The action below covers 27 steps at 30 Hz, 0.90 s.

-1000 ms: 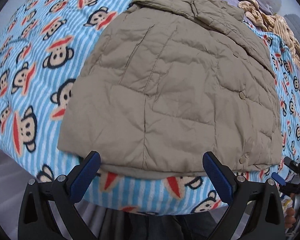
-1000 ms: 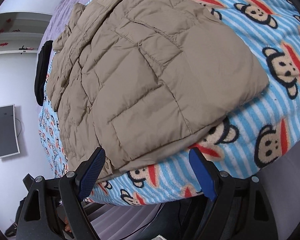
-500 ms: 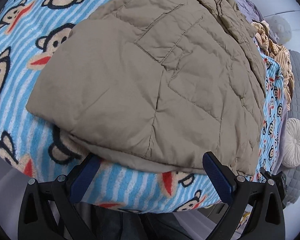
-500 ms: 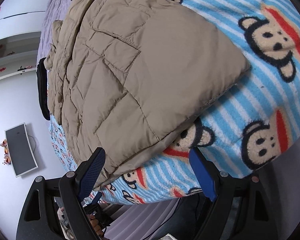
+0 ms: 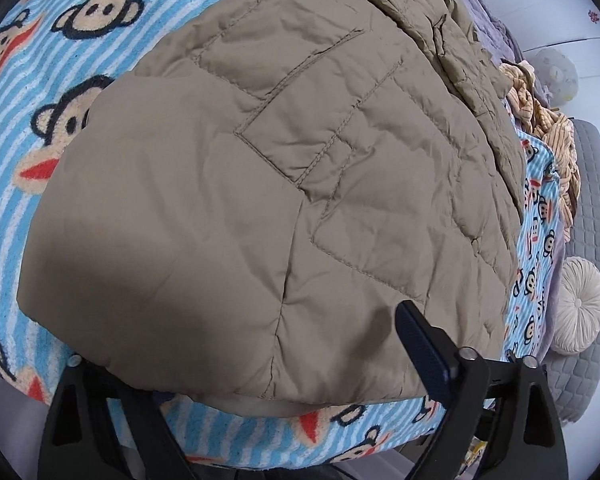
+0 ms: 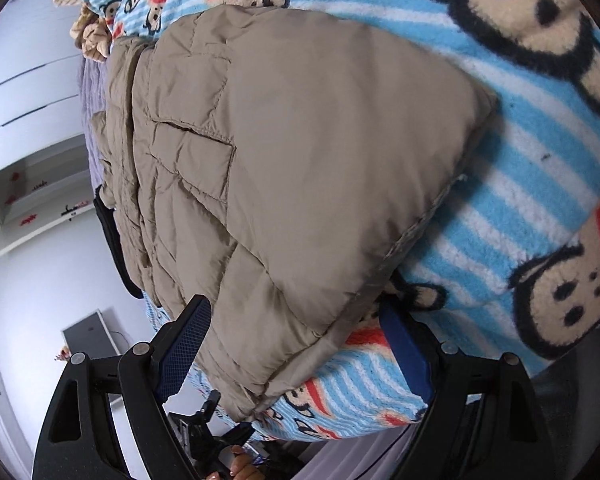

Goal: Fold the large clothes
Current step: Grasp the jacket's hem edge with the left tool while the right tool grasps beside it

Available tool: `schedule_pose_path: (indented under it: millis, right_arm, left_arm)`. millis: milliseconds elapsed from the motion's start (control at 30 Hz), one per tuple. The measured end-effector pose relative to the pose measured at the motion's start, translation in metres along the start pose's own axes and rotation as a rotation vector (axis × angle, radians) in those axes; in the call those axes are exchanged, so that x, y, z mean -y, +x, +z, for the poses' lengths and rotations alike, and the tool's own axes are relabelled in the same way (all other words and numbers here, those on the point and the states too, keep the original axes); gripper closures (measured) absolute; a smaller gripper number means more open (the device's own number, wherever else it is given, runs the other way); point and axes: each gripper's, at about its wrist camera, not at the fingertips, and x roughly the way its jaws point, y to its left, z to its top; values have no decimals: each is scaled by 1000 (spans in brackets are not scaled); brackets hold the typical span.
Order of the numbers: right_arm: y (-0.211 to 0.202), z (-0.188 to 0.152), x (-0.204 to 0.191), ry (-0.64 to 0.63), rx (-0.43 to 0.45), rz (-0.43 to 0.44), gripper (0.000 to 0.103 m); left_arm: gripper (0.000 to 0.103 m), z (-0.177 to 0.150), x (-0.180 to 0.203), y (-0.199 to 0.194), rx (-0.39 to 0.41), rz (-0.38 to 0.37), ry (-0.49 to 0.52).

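Tan quilted puffer jacket [image 5: 260, 200], folded, lying flat on monkey-print striped blanket [image 5: 28, 80], hem nearest.

Bright, even daylight; soft shadow darkens the jacket [image 5: 260, 200] at lower left, fisheye bending and black corners, focus sharp.

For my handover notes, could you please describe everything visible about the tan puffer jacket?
The tan puffer jacket is quilted, of thin wrinkled fabric with a stitched patch pocket. It lies flat on the monkey-print fleece blanket, hem nearest the cameras. The closing left gripper and the open right gripper each straddle the hem's corners; neither visibly pinches it yet.
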Motion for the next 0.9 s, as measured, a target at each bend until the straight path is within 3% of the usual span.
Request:
schedule_pose_path:
  millis: [33,100,167,200,333,400,467,733,800,833,900]
  right_arm:
    - [1,0,1,12,-2,31,15]
    - [4,1,2,31,-4,83,15]
    - [8,1,1,48,-7,120,15]
    - [11,0,0,51,-11,128,15]
    - [15,-6,-8,56,-4,101,21]
    - [12,-6,-5,64,2,93,47]
    - [10,-6,0,80,11,76,67]
    - [13,-3,-1,55,34,52,68]
    - [12,-3,-5,30,52,48,79]
    - [9,-4,-8,7,64,32,94]
    - [5,-8,-22,-52,78,-3,96]
  left_arm:
    - [21,2,0,0,-2,-6,0]
    - [54,4,1,-1,-17,-29,9]
    - [75,7,6,-5,-19,-31,40]
    - [81,8,9,-9,-9,-29,61]
    - [83,11,17,-23,19,-51,112]
    - [83,13,18,-25,15,-54,124]
    - [83,16,18,-20,-3,-42,130]
    - [83,16,4,0,-64,-28,118]
    - [92,15,9,-6,-39,-29,150]
    - [92,15,13,-13,-21,-28,164]
    - [93,17,20,-30,16,-49,164]
